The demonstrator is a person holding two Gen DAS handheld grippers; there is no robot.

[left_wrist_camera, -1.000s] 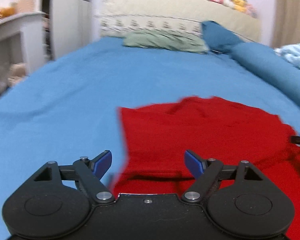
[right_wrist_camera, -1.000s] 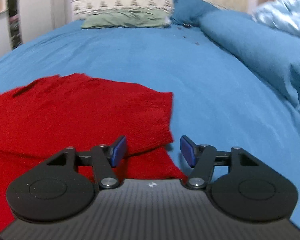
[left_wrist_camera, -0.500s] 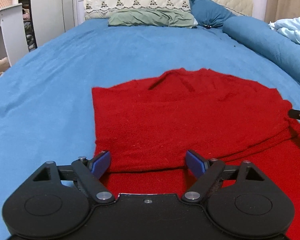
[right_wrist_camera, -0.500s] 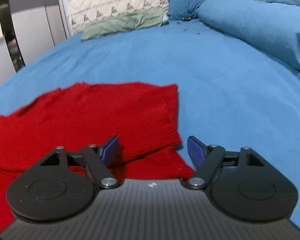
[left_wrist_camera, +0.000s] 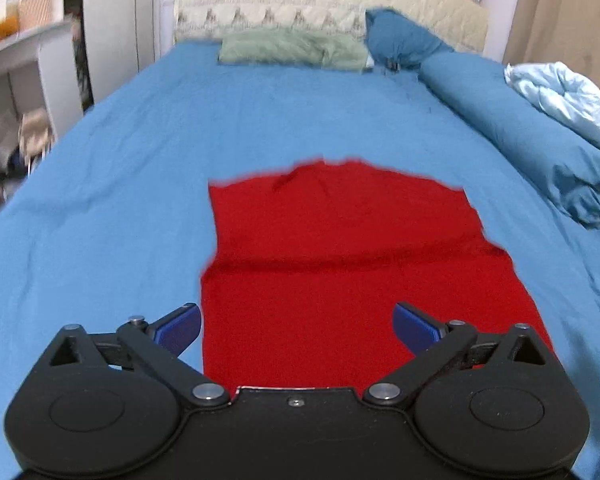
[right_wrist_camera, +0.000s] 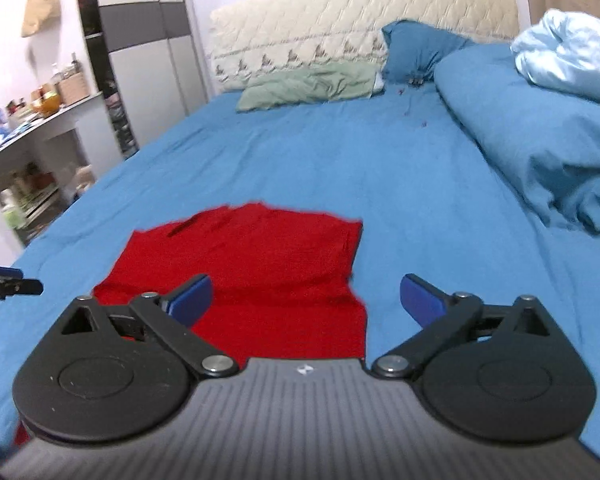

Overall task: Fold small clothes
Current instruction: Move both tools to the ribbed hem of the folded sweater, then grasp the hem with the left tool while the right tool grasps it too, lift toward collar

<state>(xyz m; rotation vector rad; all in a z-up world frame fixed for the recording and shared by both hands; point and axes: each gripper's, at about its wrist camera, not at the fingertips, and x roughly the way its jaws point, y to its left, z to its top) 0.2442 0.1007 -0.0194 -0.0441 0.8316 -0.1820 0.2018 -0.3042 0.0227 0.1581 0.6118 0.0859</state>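
A red knitted garment [left_wrist_camera: 340, 256] lies flat on the blue bed sheet [left_wrist_camera: 120, 208], its top part folded down so a crease runs across it. My left gripper [left_wrist_camera: 296, 326] hovers above the garment's near edge, its jaws opening wide with nothing between them. In the right wrist view the same garment [right_wrist_camera: 260, 264] lies ahead and to the left. My right gripper [right_wrist_camera: 306, 298] is raised over its right edge, jaws also opening, nothing held. The left gripper's tip [right_wrist_camera: 8, 284] shows at the left border of that view.
A green pillow [left_wrist_camera: 292, 48], a dark blue pillow [left_wrist_camera: 396, 40] and a quilted headboard [right_wrist_camera: 360, 20] stand at the far end. A rolled blue duvet [right_wrist_camera: 540, 128] and a pale blue blanket [right_wrist_camera: 572, 56] line the right side. White shelves [right_wrist_camera: 32, 152] stand left of the bed.
Both grippers have risen and pulled back from the garment, and their jaws have spread wider. The red garment stays folded on the sheet, now seen from farther off.
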